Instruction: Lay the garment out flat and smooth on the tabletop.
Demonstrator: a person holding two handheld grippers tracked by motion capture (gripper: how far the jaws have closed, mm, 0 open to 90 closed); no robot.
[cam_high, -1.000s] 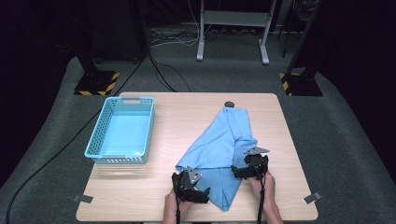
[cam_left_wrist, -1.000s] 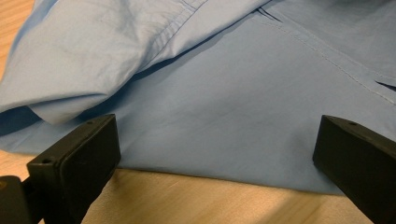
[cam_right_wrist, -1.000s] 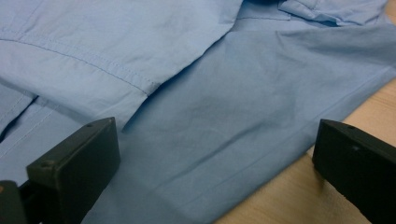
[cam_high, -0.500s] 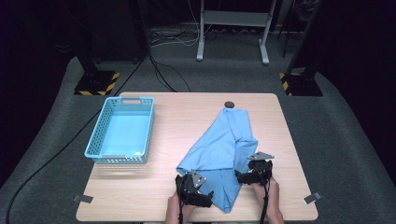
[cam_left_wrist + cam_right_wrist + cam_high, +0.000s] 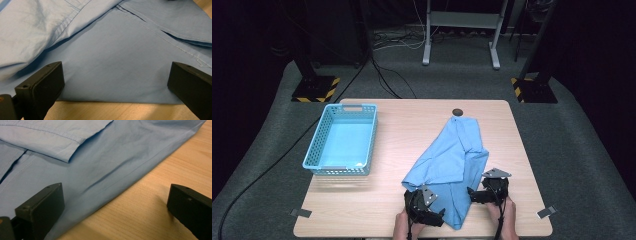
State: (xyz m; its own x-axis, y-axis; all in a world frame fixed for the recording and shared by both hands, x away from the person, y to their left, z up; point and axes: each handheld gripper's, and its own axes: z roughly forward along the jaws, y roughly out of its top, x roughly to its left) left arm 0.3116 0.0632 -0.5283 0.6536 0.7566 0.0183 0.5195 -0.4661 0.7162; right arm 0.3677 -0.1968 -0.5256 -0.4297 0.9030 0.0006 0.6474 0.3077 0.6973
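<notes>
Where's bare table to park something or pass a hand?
Free: the strip between basket and shirt, the table along its far edge, and the near-left corner. Crowded: the near edge, where both tongs, left and right, flank the shirt's hem.

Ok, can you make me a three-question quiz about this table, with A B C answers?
1. Where is the basket?
A. left part of the table
B. on the shirt
C. on the floor

2. What colour is the shirt?
A. red
B. light blue
C. white

3. How is the left gripper?
A. shut on the shirt
B. open, over the shirt
C. inside the basket

Answers:
1. A: in the high view it stands on the table, left of the shirt.
2. B: the cloth is light blue in all three views.
3. B: its jaws stand wide apart with the shirt's hem between them.
</notes>
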